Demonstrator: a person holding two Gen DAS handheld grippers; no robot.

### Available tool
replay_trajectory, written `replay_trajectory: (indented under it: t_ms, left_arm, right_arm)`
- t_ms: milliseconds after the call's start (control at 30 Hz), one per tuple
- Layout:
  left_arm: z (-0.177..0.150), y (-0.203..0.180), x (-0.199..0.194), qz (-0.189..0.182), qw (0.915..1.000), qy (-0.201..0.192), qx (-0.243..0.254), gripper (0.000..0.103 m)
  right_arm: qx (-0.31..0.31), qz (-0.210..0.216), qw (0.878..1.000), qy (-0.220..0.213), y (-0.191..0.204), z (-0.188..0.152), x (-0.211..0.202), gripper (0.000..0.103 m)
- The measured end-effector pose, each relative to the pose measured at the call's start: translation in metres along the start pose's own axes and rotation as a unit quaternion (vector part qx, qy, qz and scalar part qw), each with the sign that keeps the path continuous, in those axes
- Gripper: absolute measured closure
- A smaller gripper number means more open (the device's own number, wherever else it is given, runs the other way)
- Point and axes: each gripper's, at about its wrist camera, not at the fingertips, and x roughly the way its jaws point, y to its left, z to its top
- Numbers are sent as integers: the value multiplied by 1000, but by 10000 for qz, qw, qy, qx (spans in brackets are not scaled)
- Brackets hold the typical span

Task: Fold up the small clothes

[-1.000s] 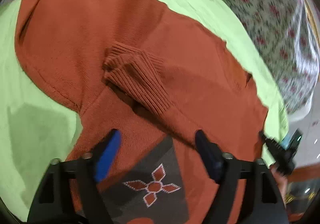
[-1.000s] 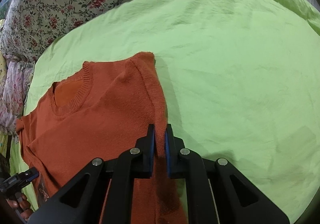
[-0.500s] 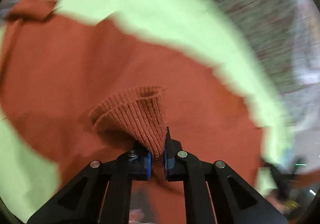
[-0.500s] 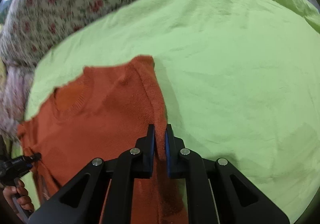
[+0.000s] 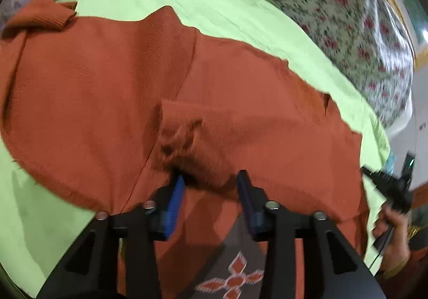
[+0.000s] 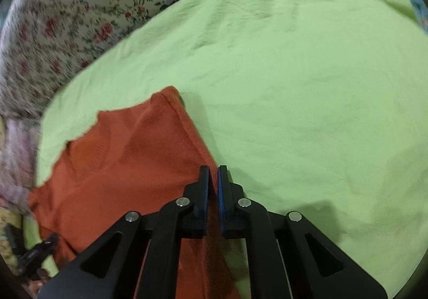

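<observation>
A rust-orange knit sweater [image 5: 107, 90] lies spread on a lime-green sheet [image 5: 219, 5]. Its ribbed sleeve cuff [image 5: 192, 136] lies folded across the body, just ahead of my left gripper [image 5: 211, 184], which is open with the cuff end between its blue pads. A grey patch with a diamond motif [image 5: 232, 280] shows below the jaws. In the right wrist view the sweater [image 6: 128, 170] lies left, neckline visible. My right gripper [image 6: 214, 178] is shut on the sweater's side edge.
A floral bedspread [image 5: 334, 5] borders the green sheet [image 6: 307, 85] at the far side. The other gripper and the hand holding it [image 5: 390, 192] show at the right edge of the left wrist view. Bare green sheet stretches to the right of the sweater.
My left gripper closed on the ribbed cuff and lifted it, then opened; the cuff now lies on the sweater body. The right gripper stayed shut on the side edge.
</observation>
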Motion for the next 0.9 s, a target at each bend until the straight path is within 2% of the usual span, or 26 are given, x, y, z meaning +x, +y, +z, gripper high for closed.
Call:
replay_trajectory:
  t_ms: [67, 100, 133, 200, 267, 300, 400, 500, 600, 667, 767, 800, 833, 900]
  left_arm:
    - [-8, -3, -4, 92, 9998, 76, 138, 59]
    - [-16, -4, -9, 121, 9997, 100, 186, 59]
    - [-19, -2, -13, 102, 9997, 108, 169, 57]
    - [-23, 2, -21, -16, 9999, 96, 25, 52]
    - [-25, 10, -32, -48, 9999, 48, -149, 50]
    - [-24, 13, -38, -57, 9997, -6, -247, 49]
    - [-21, 27, -55, 15, 9988, -163, -466, 49]
    - [-17, 51, -75, 272, 9965, -315, -727, 42]
    - [-16, 78, -90, 467, 9931, -366, -1013, 41]
    - [-16, 97, -98, 526, 9908, -379, -1191, 41]
    - [-15, 115, -103, 590, 9885, -415, -1326, 40]
    - [-13, 121, -104, 615, 9879, -433, -1354, 38]
    - [-12, 126, -104, 642, 9875, -441, -1368, 35]
    - [-5, 132, -103, 822, 9860, -482, -1370, 33]
  right_arm:
    - [-198, -337, 9992, -123, 12, -1, -12, 94]
    - [-297, -347, 9987, -227, 20, -4, -22, 94]
    - [-390, -270, 9984, -321, 27, -9, -29, 94]
    - [-760, 149, 9960, -437, 54, -26, -44, 94]
    - [-1232, 1004, 9873, 18, 93, -48, -39, 94]
    - [-1475, 1453, 9775, 402, 118, -63, -28, 94]
    - [-1811, 2010, 9581, 938, 170, -89, -1, 94]
    - [-1779, 2154, 9526, 1205, 199, -96, 24, 94]
    - [-1815, 2232, 9447, 1577, 219, -106, 39, 94]
    - [-2066, 2348, 9332, 1769, 231, -119, 34, 94]
    - [-2629, 2559, 9059, 2114, 246, -153, 19, 94]
    - [-2725, 2607, 9002, 2179, 249, -157, 16, 94]
    - [-2808, 2617, 8962, 2225, 252, -164, 13, 94]
    - [-2884, 2549, 8962, 2205, 252, -168, 12, 94]
